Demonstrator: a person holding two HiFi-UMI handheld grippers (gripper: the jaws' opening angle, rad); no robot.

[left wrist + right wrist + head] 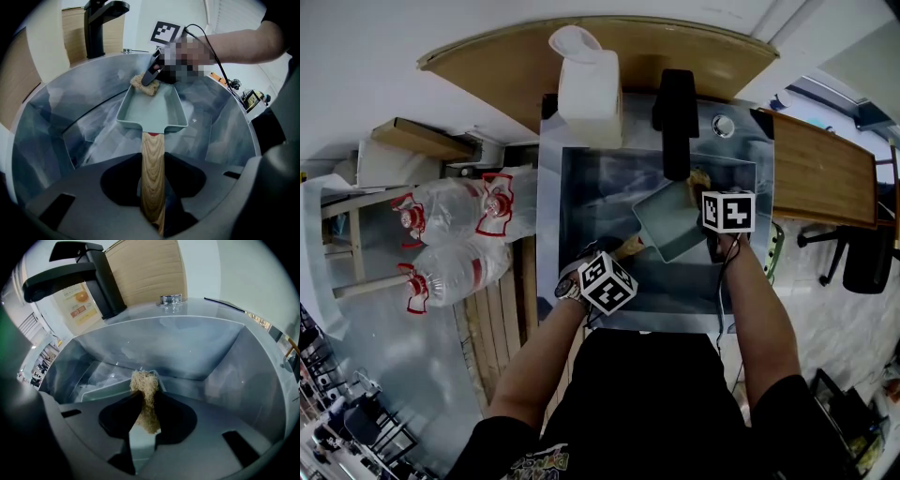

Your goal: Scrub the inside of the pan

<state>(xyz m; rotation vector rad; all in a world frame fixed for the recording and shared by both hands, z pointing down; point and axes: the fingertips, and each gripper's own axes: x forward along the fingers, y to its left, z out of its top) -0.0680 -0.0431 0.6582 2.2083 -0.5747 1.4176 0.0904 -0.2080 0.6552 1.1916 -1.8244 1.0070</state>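
L hand-held gripper [152,185] clamped on wood handle [153,161] of pan [150,110], R hand-held gripper [146,411] pinching scrub pad [144,383] at its far inside edge, w/ both over sink [581,187]

Pale grey floor [431,366] all round, with a brown wooden side bench [820,173] on the right and a black office chair [865,258] just beside it.

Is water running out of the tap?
No, no stream falls from the black tap into the sink.
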